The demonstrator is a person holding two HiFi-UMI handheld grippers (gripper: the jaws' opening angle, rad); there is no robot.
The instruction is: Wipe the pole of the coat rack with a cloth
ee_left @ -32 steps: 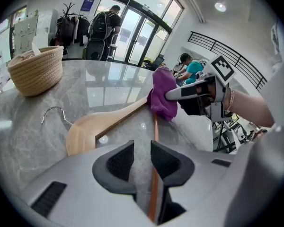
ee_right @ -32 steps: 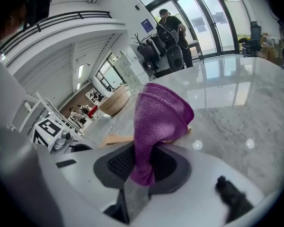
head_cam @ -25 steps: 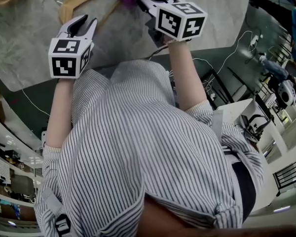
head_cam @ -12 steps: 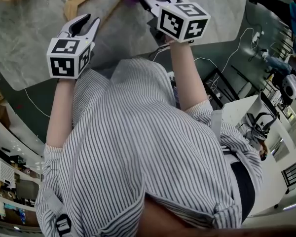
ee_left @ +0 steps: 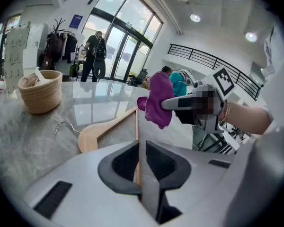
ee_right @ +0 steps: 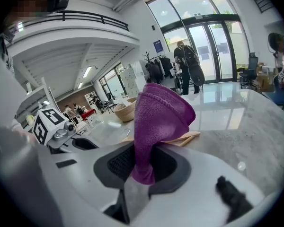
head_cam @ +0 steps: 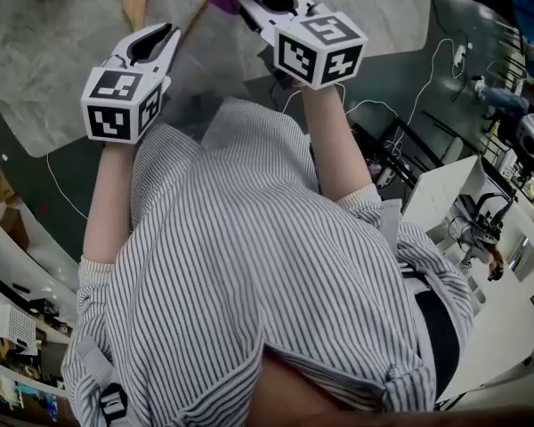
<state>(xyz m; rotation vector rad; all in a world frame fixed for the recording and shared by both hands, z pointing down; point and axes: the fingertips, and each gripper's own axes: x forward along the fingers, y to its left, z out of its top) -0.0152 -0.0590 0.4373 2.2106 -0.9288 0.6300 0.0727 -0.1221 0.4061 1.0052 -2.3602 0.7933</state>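
On the near side, a grey marbled worktop [head_cam: 53, 60] lies under your hands.

- Far left: woven basket [ee_left: 40, 91].
- Centre: wooden hanger [ee_left: 106, 129], lying flat with its wire hook towards the basket.
- Room: tall glass doors [ee_left: 118, 46] at the far end, with a person [ee_left: 95, 51] standing before them and a railed gallery [ee_left: 213, 63] to the right.
- Coat rack [ee_left: 57, 39]: far left by the doors, hung with dark garments, well apart from you.
- Your right hand-held gripper [ee_right: 143, 162]: clamped on the purple cloth [ee_right: 158, 122], held above the worktop.
- Your left hand-held gripper [ee_left: 141, 157]: the jaws have just been closing and a narrow gap is left, with nothing in it.
- Writing: blue sign [ee_left: 76, 21] beside the doors, too small to read.
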